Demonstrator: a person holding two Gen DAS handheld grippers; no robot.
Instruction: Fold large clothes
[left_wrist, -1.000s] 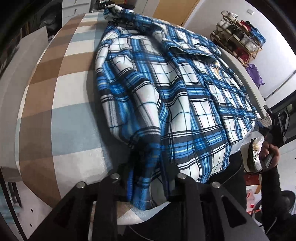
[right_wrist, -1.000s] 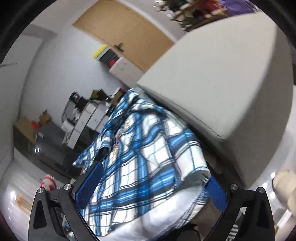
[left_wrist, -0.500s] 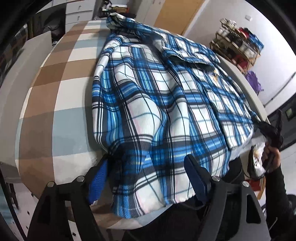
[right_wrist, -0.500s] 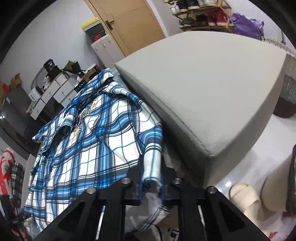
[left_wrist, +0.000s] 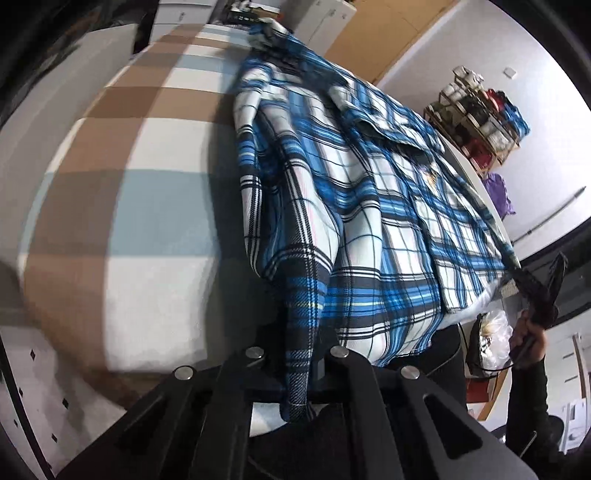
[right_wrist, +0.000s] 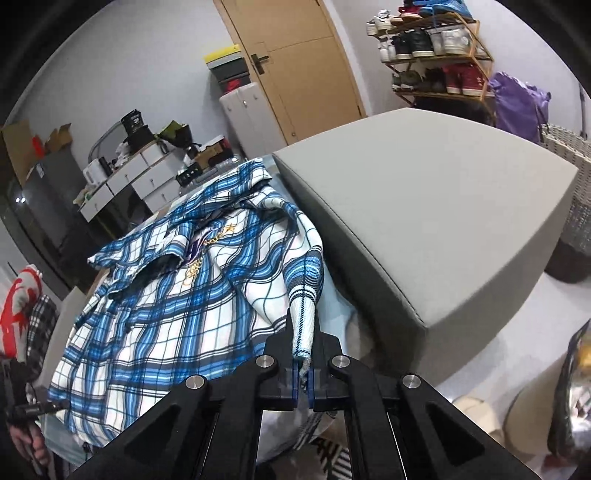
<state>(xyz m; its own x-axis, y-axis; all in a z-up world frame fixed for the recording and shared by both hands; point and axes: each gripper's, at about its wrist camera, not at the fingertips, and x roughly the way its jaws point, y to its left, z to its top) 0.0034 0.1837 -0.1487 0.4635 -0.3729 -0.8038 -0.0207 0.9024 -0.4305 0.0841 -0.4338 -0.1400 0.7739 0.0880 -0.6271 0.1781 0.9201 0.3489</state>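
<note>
A large blue, white and black plaid shirt lies spread over a bed with a brown, pale blue and white checked cover. My left gripper is shut on a dark plaid fold at the shirt's near hem, which hangs down between the fingers. In the right wrist view the same shirt stretches away, and my right gripper is shut on its near corner, a narrow strip of fabric pulled up into a ridge. A hand holds the right gripper at the shirt's far right corner in the left wrist view.
A big grey cushioned block runs along the shirt's right side. Behind stand a wooden door, a shoe rack, white drawers and a wicker basket. Slippers lie on the floor.
The left jaws spread wide around the hem, then closed on a fold of it. The right jaws closed on the shirt corner and lifted it, rolling upright.
</note>
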